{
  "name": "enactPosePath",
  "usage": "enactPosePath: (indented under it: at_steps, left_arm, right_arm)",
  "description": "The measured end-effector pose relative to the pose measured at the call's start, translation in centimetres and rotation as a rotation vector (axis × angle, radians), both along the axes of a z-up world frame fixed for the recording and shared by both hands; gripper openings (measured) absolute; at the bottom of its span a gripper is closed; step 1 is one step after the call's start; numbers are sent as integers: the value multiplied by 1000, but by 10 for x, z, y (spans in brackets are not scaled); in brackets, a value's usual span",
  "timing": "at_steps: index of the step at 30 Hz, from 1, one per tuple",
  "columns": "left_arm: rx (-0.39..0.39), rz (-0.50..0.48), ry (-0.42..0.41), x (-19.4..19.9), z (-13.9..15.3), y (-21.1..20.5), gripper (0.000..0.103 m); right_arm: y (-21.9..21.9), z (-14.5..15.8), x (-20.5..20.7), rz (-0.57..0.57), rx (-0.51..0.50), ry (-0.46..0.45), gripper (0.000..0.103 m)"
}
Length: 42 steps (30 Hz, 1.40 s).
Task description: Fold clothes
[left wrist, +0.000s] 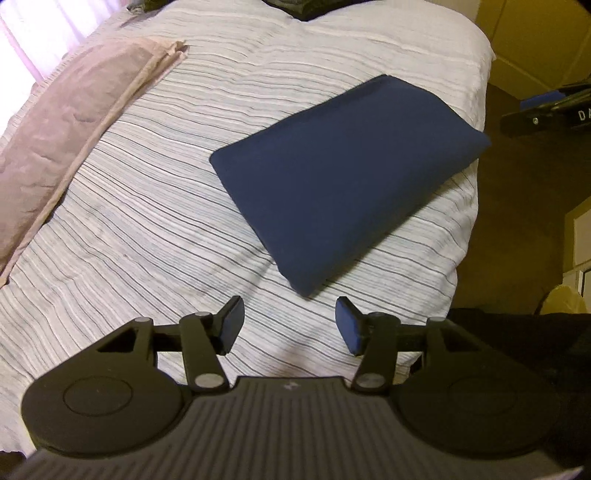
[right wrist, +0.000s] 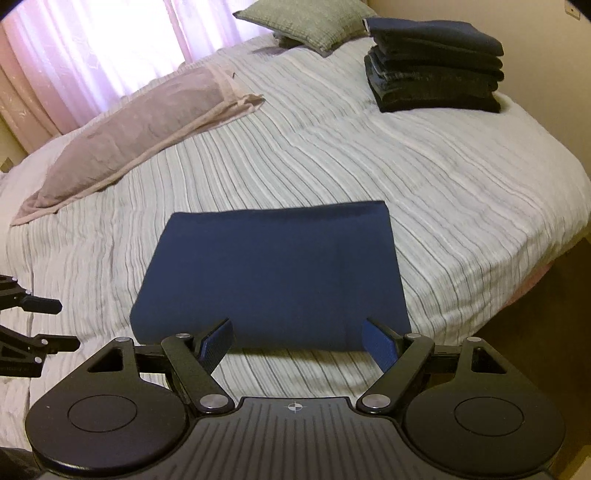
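A navy blue garment [left wrist: 343,177] lies folded into a neat rectangle on the striped white bedspread [left wrist: 147,221], near the bed's right edge. My left gripper [left wrist: 290,325] hovers open just short of its near corner, holding nothing. In the right wrist view the same folded garment [right wrist: 273,273] lies straight ahead. My right gripper [right wrist: 297,341] stands open at its near edge, with nothing between the fingers. The left gripper's fingers [right wrist: 48,325] show at the left edge of that view, also apart.
A stack of folded dark clothes [right wrist: 436,66] sits at the bed's far right. A mauve pillow [right wrist: 140,133] lies along the left, a grey-green cushion [right wrist: 306,22] at the back. The bed edge drops to brown floor [left wrist: 517,206] on the right.
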<state>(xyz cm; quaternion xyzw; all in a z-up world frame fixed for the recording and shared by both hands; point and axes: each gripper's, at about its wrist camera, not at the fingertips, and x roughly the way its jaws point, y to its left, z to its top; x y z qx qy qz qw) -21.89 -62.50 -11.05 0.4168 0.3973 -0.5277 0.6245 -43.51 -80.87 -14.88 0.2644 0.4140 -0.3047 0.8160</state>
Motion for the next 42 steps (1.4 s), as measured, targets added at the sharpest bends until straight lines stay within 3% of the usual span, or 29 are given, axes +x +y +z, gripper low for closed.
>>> enactPosePath:
  at_steps: [18, 22, 28, 31, 33, 39, 42]
  left_arm:
    - [-18, -1, 5, -1, -3, 22, 51]
    - [-63, -36, -27, -8, -5, 26, 51]
    - [-129, -179, -119, -34, -14, 25, 57]
    - [-128, -227, -102, -44, -26, 18, 58]
    - [-126, -254, -115, -52, -35, 13, 64]
    - [-101, -324, -194, -71, -66, -11, 66]
    - [-82, -368, -244, -79, -83, -24, 68]
  right_arm:
    - [20, 4, 2, 40, -21, 33, 80]
    - [31, 2, 0, 96, -92, 93, 80]
    - [59, -13, 10, 419, -356, 252, 80]
    - [68, -24, 15, 593, -464, 312, 80]
    - [67, -37, 19, 687, -497, 331, 80]
    - [54, -91, 30, 923, -582, 381, 79]
    - [47, -117, 39, 1024, -606, 394, 62]
